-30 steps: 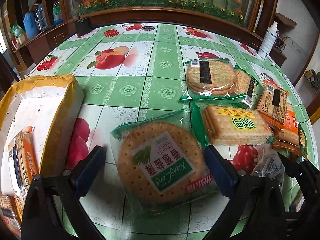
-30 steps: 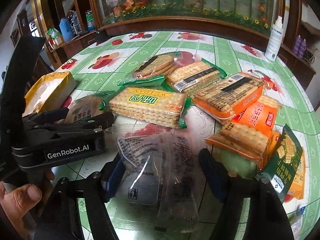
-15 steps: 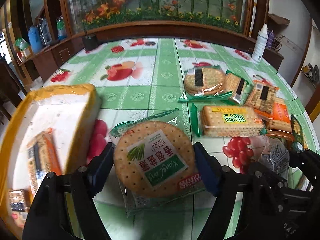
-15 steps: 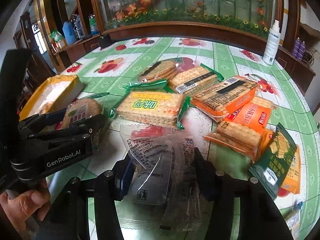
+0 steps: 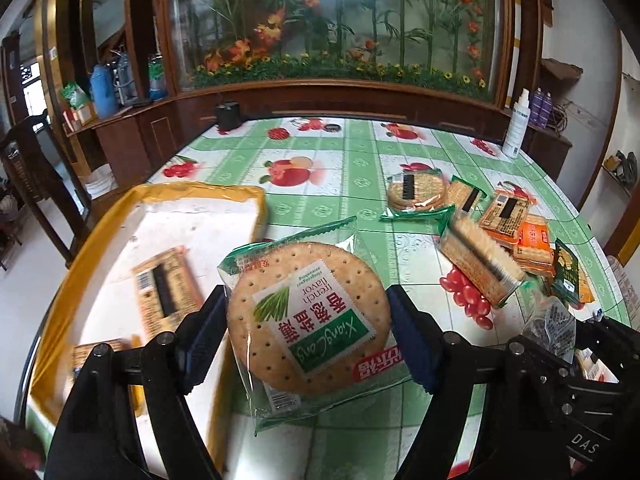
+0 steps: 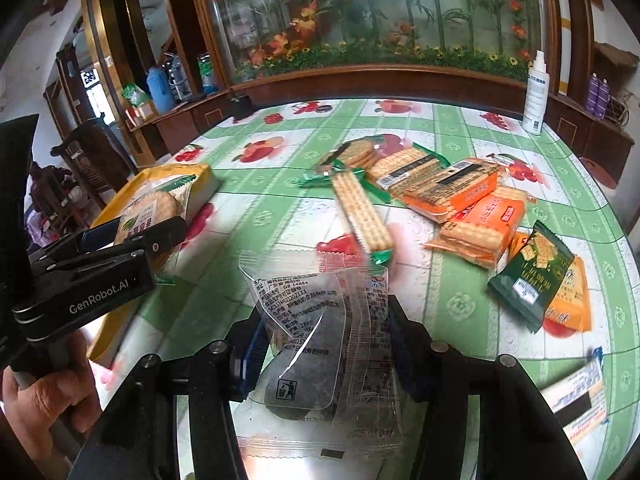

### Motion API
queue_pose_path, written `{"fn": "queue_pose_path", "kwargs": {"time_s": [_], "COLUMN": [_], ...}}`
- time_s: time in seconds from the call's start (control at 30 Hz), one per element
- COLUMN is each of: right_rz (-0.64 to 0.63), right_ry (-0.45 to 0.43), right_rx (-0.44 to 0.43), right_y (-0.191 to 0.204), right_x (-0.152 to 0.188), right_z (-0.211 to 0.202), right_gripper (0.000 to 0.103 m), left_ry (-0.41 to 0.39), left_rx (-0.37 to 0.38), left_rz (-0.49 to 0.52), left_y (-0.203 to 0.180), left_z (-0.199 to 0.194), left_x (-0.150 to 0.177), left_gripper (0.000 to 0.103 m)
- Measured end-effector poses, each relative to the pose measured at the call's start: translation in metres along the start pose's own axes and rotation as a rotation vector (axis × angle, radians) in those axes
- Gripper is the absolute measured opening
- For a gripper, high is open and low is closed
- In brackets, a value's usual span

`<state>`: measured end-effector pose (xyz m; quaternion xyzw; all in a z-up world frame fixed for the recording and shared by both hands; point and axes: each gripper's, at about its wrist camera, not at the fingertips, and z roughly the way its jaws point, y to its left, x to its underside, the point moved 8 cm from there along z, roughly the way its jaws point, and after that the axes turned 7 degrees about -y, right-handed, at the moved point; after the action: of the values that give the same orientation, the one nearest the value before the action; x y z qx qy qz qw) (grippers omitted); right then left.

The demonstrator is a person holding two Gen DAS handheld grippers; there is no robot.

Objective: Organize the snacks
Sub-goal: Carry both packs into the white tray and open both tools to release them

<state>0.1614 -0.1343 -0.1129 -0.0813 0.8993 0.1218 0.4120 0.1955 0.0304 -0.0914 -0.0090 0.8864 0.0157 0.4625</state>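
Observation:
My left gripper (image 5: 308,336) is shut on a round cracker pack (image 5: 308,320) with a green label, held above the table beside the yellow box (image 5: 160,200). In the right wrist view that same cracker pack (image 6: 148,212) hangs over the yellow box (image 6: 196,176). My right gripper (image 6: 324,344) is shut on a clear plastic snack packet (image 6: 320,320) with a dark piece inside, lifted off the tablecloth. Two orange-wrapped packs (image 5: 168,284) lie inside the box.
Several cracker packs lie in a cluster on the green fruit-print tablecloth (image 6: 280,200): a long green one (image 6: 360,216), orange ones (image 6: 448,188), a dark green pouch (image 6: 532,272). A white spray bottle (image 6: 536,92) stands at the far right edge. A hand (image 6: 44,396) holds the left gripper.
Both grippers closed on their packs and lifted them off the table. The left one carried the round cracker pack left, toward the yellow box. The long green pack now lies turned on its side.

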Motion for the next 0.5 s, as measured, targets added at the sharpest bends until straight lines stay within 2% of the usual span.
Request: {"fn": "queue_pose_path", "kwargs": {"time_s": [0.2,0.5], "right_rz": [0.011,-0.065], "right_ry": [-0.029,-0.068], "right_rx": [-0.092,-0.163], "right_y": [0.026,0.084], "right_x": [-0.003,-0.019], "right_z": [-0.016,-0.029], "right_gripper": [0.055,0.055], "left_ry": [-0.039,-0.066], "left_rx": [-0.035,-0.128], "left_rz": [-0.022,-0.07], "left_y": [0.028,0.084], "left_z": [-0.025,-0.046], "left_x": [0.001,0.006], "left_gripper": [0.078,0.078]}}
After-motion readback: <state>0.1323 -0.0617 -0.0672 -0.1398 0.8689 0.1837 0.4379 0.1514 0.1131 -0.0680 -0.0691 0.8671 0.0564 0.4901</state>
